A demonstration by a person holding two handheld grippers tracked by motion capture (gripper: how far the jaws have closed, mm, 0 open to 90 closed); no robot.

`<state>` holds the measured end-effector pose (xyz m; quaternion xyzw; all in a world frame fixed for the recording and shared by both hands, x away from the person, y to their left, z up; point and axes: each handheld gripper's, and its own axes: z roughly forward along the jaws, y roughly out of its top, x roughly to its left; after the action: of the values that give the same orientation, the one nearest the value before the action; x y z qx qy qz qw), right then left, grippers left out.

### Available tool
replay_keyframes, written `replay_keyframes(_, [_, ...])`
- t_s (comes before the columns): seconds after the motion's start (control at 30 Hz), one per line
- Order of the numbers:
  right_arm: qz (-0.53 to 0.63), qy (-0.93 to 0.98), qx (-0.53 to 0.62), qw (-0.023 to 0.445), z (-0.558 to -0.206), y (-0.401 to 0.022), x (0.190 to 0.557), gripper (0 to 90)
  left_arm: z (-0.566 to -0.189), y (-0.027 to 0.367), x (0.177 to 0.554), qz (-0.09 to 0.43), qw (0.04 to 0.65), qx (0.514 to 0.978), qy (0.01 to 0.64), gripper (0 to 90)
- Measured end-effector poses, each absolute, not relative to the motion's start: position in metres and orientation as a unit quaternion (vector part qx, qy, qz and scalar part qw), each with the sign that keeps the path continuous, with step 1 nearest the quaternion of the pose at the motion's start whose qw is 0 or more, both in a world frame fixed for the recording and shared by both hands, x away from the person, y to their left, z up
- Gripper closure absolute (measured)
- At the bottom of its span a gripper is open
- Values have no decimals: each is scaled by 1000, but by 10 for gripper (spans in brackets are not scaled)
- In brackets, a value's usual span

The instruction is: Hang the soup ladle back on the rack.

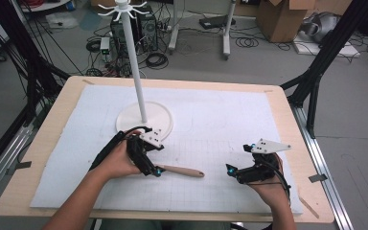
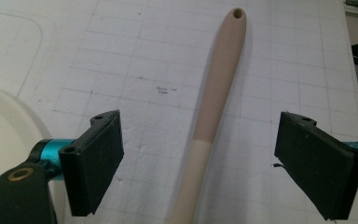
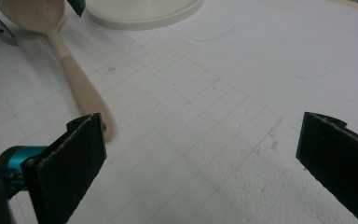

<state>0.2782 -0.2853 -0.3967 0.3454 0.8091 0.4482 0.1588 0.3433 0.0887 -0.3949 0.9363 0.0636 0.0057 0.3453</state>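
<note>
Open white mat (image 1: 220, 124) between the two grippers and across the far right half; nothing stands there, so a hand could pass freely. Obstacles: the white stand's round base (image 1: 160, 120) with its tall pole (image 1: 135, 62) just beyond the left gripper (image 1: 155, 170), and the wooden spoon (image 1: 184, 171) lying flat between the left gripper and the right gripper (image 1: 230, 170). In the left gripper view the spoon's handle (image 2: 214, 102) lies between the spread jaws, with bare mat on either side of it.

Black tools (image 1: 156, 170), teal joints
</note>
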Motion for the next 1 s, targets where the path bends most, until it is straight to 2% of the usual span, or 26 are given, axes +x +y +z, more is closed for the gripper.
replay_keyframes(0.73, [444, 812, 344, 159, -398, -284, 279, 2, -412, 70, 345, 0, 268, 962, 42, 492])
replay_keyframes(1.0, [444, 812, 344, 160, -398, -284, 279, 2, -416, 67, 344, 6, 251, 967, 38, 551])
